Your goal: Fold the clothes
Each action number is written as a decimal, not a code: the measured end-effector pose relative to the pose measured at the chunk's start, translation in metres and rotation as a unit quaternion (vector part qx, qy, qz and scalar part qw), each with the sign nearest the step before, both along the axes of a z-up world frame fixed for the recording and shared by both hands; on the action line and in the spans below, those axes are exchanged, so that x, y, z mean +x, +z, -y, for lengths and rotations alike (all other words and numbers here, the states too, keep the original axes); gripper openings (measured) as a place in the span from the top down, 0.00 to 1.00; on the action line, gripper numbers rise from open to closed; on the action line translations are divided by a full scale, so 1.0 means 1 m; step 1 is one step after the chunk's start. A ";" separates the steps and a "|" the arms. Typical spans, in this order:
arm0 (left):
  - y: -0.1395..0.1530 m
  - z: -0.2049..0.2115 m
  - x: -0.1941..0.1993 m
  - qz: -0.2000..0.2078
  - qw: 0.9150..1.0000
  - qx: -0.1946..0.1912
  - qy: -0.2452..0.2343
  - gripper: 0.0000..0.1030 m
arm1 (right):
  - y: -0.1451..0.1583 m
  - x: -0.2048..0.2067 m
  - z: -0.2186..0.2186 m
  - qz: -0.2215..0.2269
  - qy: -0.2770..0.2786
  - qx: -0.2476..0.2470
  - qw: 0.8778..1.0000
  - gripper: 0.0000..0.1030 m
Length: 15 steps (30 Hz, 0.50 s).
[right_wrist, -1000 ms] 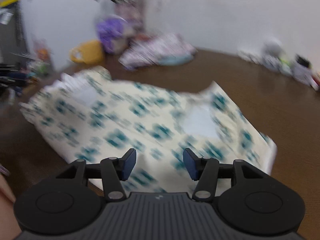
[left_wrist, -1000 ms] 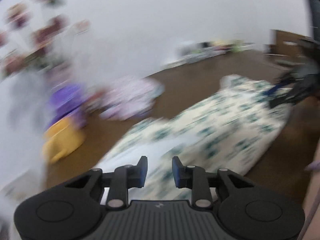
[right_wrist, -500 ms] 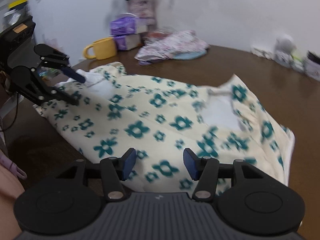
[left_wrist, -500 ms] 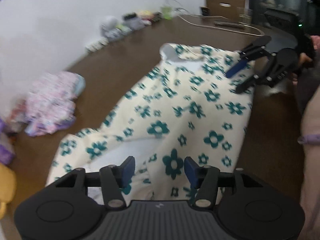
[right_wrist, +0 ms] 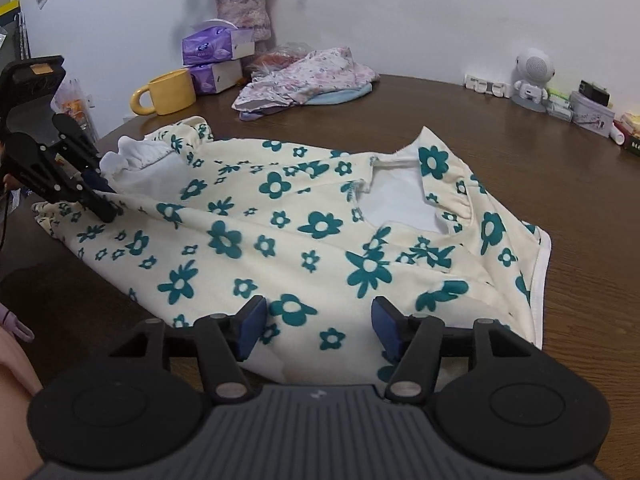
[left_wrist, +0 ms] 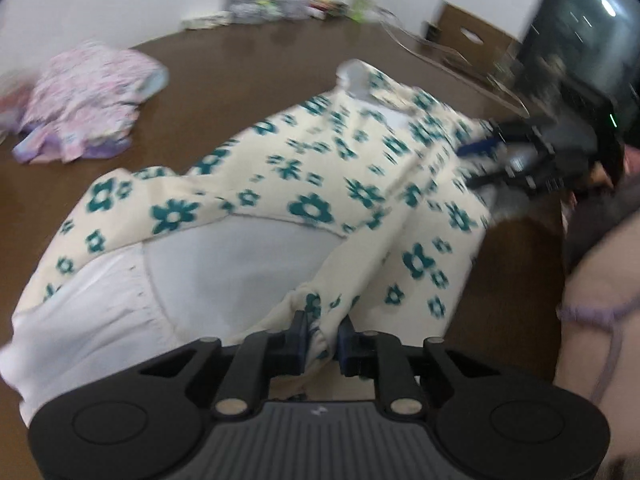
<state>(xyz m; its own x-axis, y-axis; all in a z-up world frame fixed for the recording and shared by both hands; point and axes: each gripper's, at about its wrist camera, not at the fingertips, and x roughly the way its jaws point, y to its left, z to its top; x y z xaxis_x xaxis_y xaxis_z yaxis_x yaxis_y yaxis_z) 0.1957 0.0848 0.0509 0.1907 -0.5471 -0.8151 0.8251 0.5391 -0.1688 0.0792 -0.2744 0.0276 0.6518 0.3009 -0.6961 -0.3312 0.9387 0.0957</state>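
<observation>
Left gripper (left_wrist: 322, 334) tilted steeply down, jaws closing with a fold of the flowered garment (left_wrist: 360, 184) between them, right gripper (right_wrist: 318, 326) angled down over the garment's near edge, jaws opening, nothing gripped

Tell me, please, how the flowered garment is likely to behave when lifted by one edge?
Probably floppy: the flowered garment lies in soft wrinkles on the table. Likely light, since its gathered hem bunches easily between the closing left tool. Its far side would probably drag.
</observation>
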 end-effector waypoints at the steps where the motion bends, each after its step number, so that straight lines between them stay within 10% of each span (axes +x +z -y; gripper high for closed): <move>1: 0.002 0.000 -0.002 0.012 1.000 0.000 0.008 0.71 | 0.000 0.001 0.000 0.000 0.001 0.000 1.000 0.41; 4: 0.015 0.002 -0.012 0.080 0.996 0.004 0.041 0.46 | 0.003 0.001 0.003 0.008 -0.001 -0.002 1.000 0.40; 7: 0.033 0.001 -0.027 0.136 0.989 -0.025 0.057 0.46 | 0.008 -0.001 0.009 0.018 -0.015 -0.007 1.000 0.40; 11: 0.036 0.010 -0.044 0.160 0.985 -0.042 0.045 0.87 | 0.005 0.001 0.016 0.016 -0.026 -0.001 1.000 0.41; 15: 0.015 0.018 -0.049 0.133 0.990 -0.017 0.047 0.91 | -0.002 0.002 0.021 0.009 -0.029 0.001 1.000 0.41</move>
<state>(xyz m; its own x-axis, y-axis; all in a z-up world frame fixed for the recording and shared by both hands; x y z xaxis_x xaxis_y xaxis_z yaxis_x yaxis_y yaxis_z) 0.1470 0.0669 0.0664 0.4484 -0.5421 -0.7107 0.7889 0.6138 0.0296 0.0814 -0.2950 0.0257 0.6806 0.2636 -0.6836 -0.2773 0.9563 0.0927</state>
